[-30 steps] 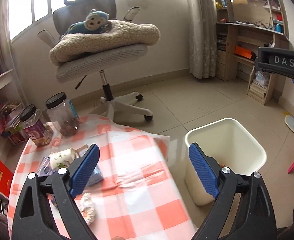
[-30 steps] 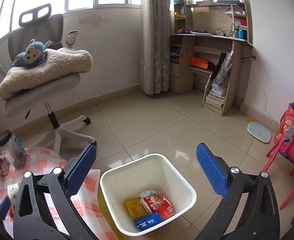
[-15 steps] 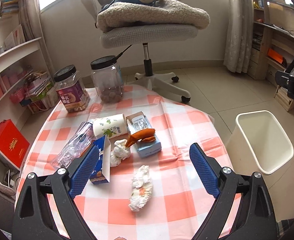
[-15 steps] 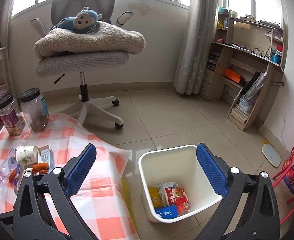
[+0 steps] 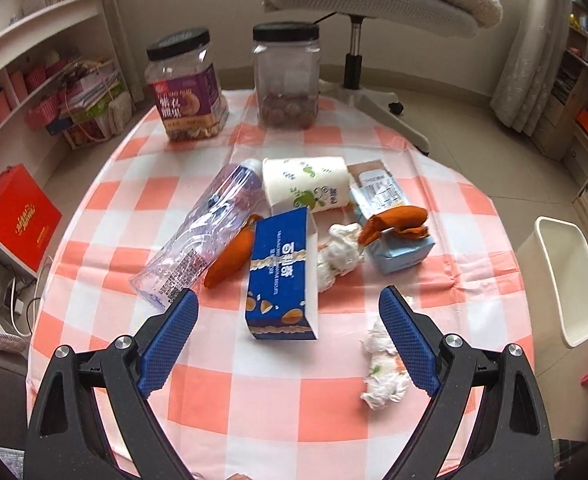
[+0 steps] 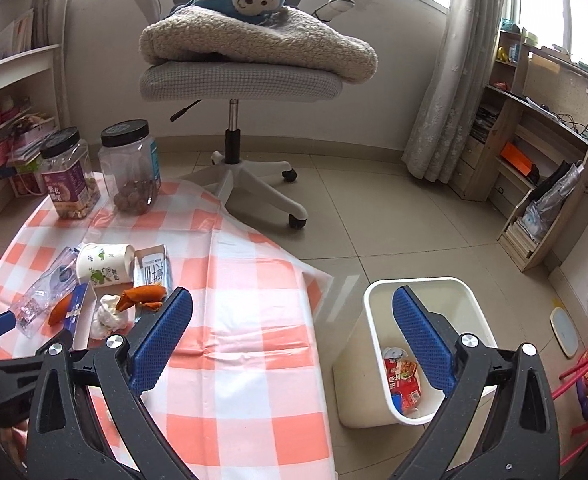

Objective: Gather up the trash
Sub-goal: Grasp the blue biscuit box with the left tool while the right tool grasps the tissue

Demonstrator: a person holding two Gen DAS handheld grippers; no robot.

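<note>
Trash lies on the checked table [image 5: 262, 392]: a blue biscuit box [image 5: 282, 276], a clear plastic bottle [image 5: 206, 236], a paper cup [image 5: 305, 190], orange peels [image 5: 397, 220], a pale blue carton [image 5: 403, 252] and crumpled tissues [image 5: 339, 256] [image 5: 383, 372]. My left gripper [image 5: 288, 340] is open, just in front of the box. My right gripper [image 6: 292, 342] is open and empty, between the table and the white bin [image 6: 373, 308], which holds wrappers [image 6: 403, 376].
Two lidded jars [image 5: 186, 84] [image 5: 286, 76] stand at the table's far edge. An office chair [image 6: 238, 76] with a blanket and toy monkey stands behind. Shelves [image 5: 34, 80] are left, a desk unit [image 6: 533, 160] right. The bin also shows in the left wrist view [image 5: 569, 280].
My left gripper swung from the bin to over the table and moved down close to the trash. My right gripper turned left, bringing the table into view.
</note>
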